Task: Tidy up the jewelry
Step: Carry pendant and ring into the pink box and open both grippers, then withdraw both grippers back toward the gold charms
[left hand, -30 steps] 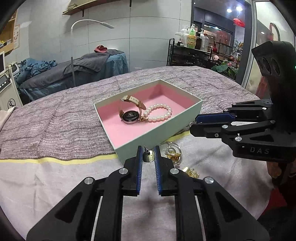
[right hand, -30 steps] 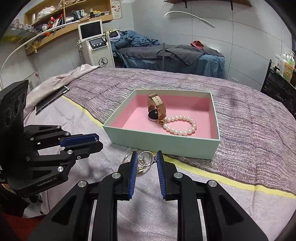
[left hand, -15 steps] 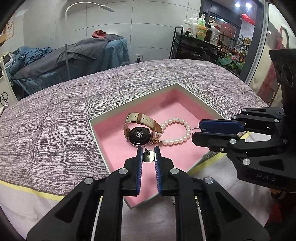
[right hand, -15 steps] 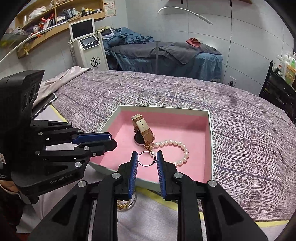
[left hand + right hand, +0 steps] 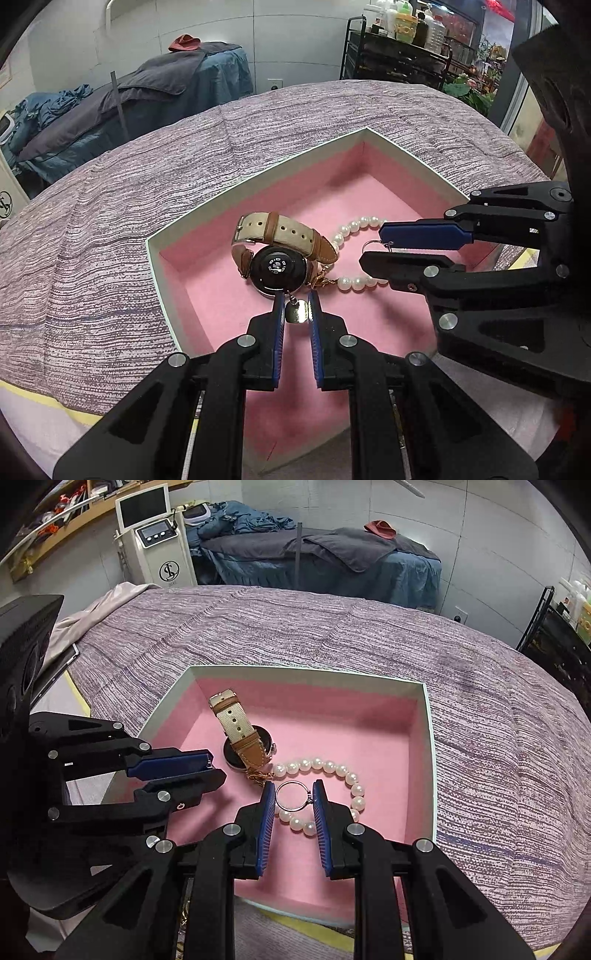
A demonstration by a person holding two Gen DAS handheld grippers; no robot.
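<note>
A mint box with a pink lining (image 5: 162,273) (image 5: 428,760) sits on the purple cloth. In it lie a watch with a beige and brown strap (image 5: 279,254) (image 5: 243,738) and a pearl bracelet (image 5: 354,282) (image 5: 325,768). My left gripper (image 5: 296,306) is shut on a small gold pendant earring (image 5: 296,313) and holds it over the box, just in front of the watch. My right gripper (image 5: 294,796) is shut on a thin silver hoop ring (image 5: 293,795) above the pearl bracelet. Each gripper shows in the other's view: the right one (image 5: 373,249), the left one (image 5: 216,770).
More gold jewelry (image 5: 183,919) lies on the cloth below the box's near edge, mostly hidden by my right gripper. A massage bed (image 5: 332,557), a white machine (image 5: 159,542) and a shelf rack with bottles (image 5: 399,44) stand beyond the table.
Both grippers have moved forward from the cloth in front of the box to over its pink inside, each still holding its piece of jewelry.
</note>
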